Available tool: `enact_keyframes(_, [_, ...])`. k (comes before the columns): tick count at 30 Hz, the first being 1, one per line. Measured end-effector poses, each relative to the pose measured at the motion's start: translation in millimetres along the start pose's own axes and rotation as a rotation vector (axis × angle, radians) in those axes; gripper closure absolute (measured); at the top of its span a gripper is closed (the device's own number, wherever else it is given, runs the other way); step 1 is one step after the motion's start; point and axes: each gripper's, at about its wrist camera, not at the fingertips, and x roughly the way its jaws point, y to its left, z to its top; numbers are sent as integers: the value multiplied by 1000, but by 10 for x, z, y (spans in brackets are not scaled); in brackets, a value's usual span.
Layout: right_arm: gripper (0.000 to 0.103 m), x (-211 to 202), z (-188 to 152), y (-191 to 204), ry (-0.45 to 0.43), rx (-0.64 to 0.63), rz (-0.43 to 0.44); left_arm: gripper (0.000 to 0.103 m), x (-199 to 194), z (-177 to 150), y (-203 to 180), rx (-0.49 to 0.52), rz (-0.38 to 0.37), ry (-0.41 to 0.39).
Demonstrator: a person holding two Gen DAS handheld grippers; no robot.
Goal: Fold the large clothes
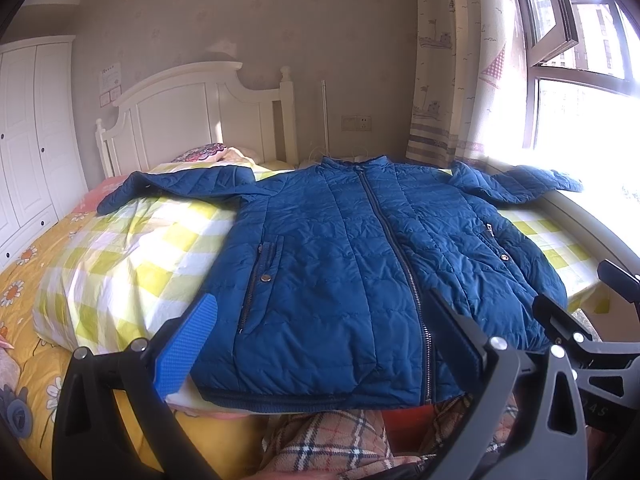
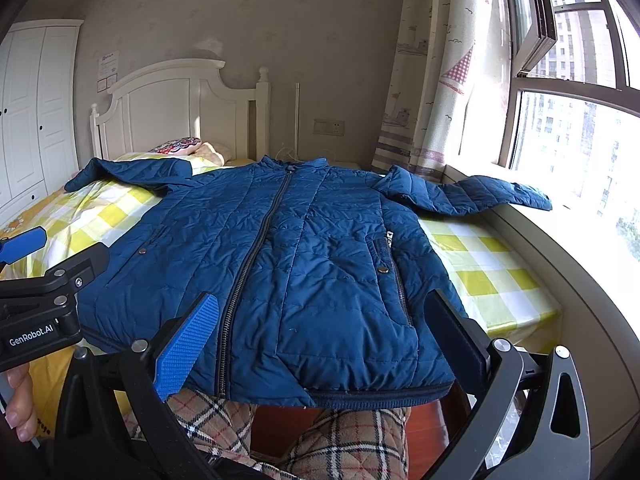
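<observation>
Partly cropped: jacket (image 1: 352, 264) hem (both views).

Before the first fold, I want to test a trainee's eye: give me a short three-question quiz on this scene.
1. True or false: the blue jacket lies front up, zipped shut.
2. Which sleeve reaches the window sill? A) the one on the window side B) the one toward the wardrobe C) neither
3. Fill in: both the left hand-held gripper and the right hand-held gripper are ____, holding nothing.

Key: 1 true; 2 A; 3 open
</observation>
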Motion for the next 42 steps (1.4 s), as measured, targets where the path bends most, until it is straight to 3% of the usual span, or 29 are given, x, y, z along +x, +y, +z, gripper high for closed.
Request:
enact_keyframes(18, [4, 21, -61, 175, 8, 0, 10, 2, -2, -7, 1, -6, -4, 6])
enact_keyframes(42, [4, 15, -54, 95, 15, 6, 21, 2, 51, -94, 59, -15, -9, 15])
